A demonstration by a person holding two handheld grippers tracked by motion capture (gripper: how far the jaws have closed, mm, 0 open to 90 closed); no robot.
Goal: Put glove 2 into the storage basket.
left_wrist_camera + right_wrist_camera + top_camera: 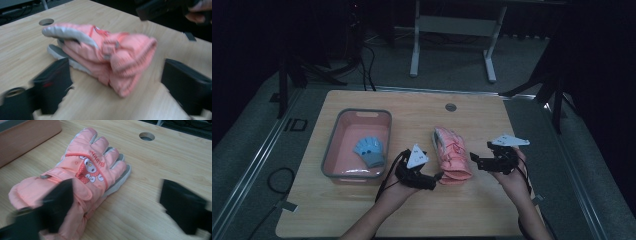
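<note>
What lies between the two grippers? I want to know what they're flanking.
The pink gloves, stacked on the table, lie between the left gripper and the right gripper, as the high view shows.

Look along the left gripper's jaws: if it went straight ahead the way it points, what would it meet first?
Most likely the pink gloves, at the cuff end. The left gripper has open jaws on either side of them, with bare table between.

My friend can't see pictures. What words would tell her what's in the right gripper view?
A pink padded glove with a cartoon bunny face lies flat on a wooden table, fingers toward a round hole in the tabletop. The right gripper, its two black jaws open, rises from the bottom. A pink bin's wall shows at top left.
</note>
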